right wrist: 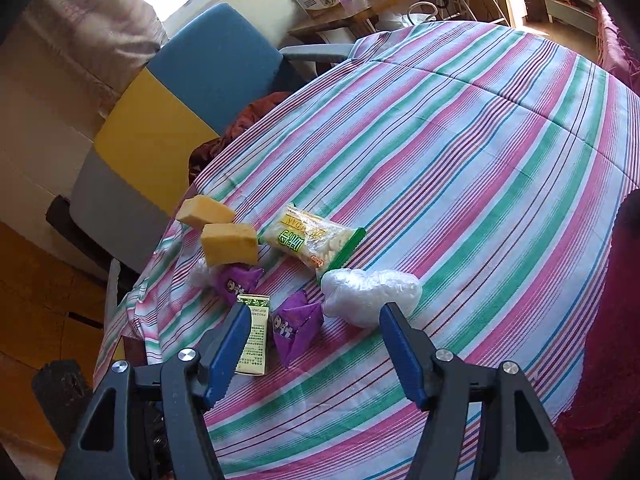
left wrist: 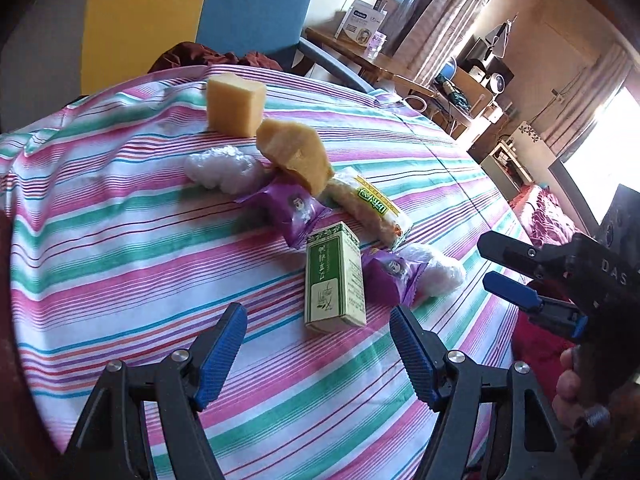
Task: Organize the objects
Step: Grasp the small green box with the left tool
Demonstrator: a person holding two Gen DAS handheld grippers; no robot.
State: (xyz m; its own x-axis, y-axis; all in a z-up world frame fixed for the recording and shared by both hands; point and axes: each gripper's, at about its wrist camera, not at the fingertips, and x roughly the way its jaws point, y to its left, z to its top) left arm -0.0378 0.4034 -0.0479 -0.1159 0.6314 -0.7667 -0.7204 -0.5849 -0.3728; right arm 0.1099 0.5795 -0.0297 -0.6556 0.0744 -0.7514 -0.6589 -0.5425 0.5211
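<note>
A striped cloth (left wrist: 120, 240) carries a cluster of small items. In the left wrist view a green box (left wrist: 334, 280) lies just ahead of my open left gripper (left wrist: 316, 314). Beside the box are a purple packet (left wrist: 390, 276) and a white plastic wad (left wrist: 436, 268). Further off lie another purple packet (left wrist: 288, 208), a clear snack pack (left wrist: 372, 212), a second wad (left wrist: 220, 168) and two yellow blocks (left wrist: 236, 104). My right gripper (left wrist: 484, 260) is open at the right. In its own view the right gripper (right wrist: 314, 308) hovers over a purple packet (right wrist: 296, 326), between the green box (right wrist: 254, 332) and a wad (right wrist: 372, 292).
A blue and yellow chair (right wrist: 192, 80) with a dark red cloth (right wrist: 240, 128) on it stands past the table's far edge. A wooden side table (left wrist: 360, 52) holds a carton. A hand (left wrist: 576, 384) grips the right tool. Red bedding (right wrist: 608, 320) borders the table.
</note>
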